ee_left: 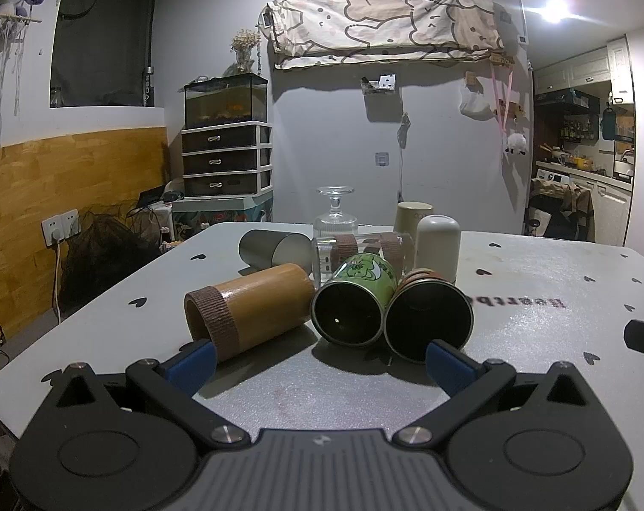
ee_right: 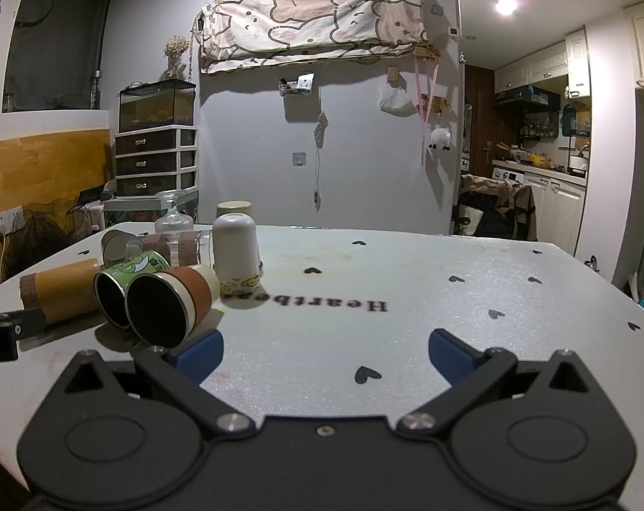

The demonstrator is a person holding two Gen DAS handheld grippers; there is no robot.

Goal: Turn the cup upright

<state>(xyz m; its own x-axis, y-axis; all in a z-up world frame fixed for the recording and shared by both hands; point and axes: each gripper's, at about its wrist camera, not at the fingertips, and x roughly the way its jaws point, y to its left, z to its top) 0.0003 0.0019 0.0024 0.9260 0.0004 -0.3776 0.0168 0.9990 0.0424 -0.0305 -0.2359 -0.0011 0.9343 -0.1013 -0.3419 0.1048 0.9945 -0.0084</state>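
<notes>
Left gripper (ee_left: 319,362) spread wide, empty, low over the table (ee_left: 534,298). Dead ahead: green cup (ee_left: 353,304) on its side, mouth facing the tool. Bamboo cup (ee_left: 249,311) lies by the left finger, brown cup (ee_left: 428,319) just off the right finger, touching green. The wide gap looks set to straddle one cup, probably green.

Right gripper (ee_right: 325,351) also spread, empty; the cluster sits ahead-left, brown cup (ee_right: 168,304) nearest its left finger. Looks parked clear. White cup (ee_right: 235,251) is upside down behind the cluster.

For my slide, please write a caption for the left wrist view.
Open left tongs face cups lying on the table: bamboo cup, green cup, brown cup.
</notes>
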